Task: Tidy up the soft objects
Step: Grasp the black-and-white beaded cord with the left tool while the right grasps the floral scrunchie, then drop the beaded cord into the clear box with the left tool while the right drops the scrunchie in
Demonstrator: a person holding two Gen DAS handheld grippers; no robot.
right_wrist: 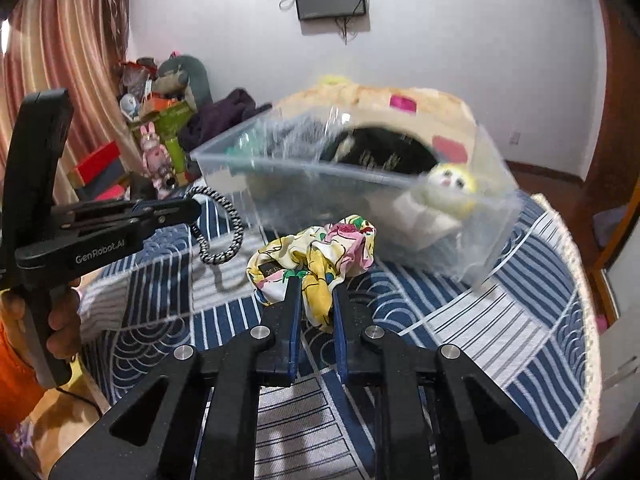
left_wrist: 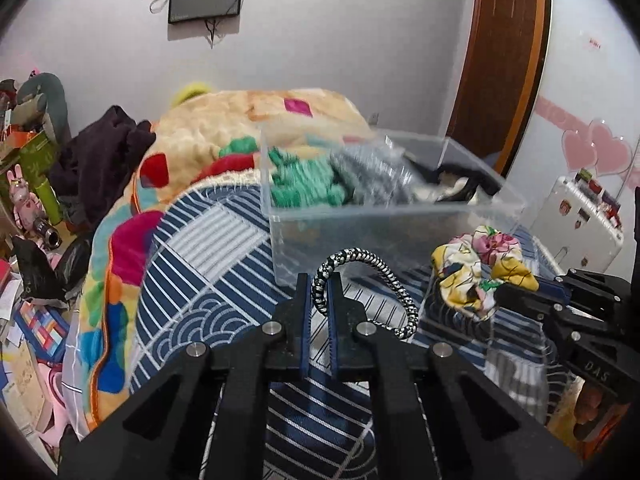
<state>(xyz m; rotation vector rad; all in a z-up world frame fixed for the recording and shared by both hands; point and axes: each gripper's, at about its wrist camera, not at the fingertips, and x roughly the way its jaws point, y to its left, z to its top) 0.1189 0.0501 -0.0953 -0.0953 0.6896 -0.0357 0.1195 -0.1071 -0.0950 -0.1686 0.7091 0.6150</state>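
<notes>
My left gripper (left_wrist: pixel 319 282) is shut on a black-and-white braided cord loop (left_wrist: pixel 376 276), held just in front of the clear plastic bin (left_wrist: pixel 384 220). The bin holds green and grey soft items and a black one. In the right wrist view my right gripper (right_wrist: pixel 316 284) is shut on a floral yellow-pink scrunchie (right_wrist: pixel 316 252), lifted a little above the bed before the bin (right_wrist: pixel 460 240). The left gripper (right_wrist: pixel 176 210) with the cord (right_wrist: pixel 224 236) shows at the left there. The scrunchie (left_wrist: pixel 484 268) and right gripper (left_wrist: pixel 532 296) show at the right of the left view.
The bin stands on a blue-and-white patterned bedspread (right_wrist: pixel 500 320). A colourful plush blanket (left_wrist: pixel 224 128) and a dark garment (left_wrist: pixel 108 152) lie behind it. Cluttered shelves and toys (left_wrist: pixel 28 184) are at the left. A white suitcase (left_wrist: pixel 580 220) stands at the right.
</notes>
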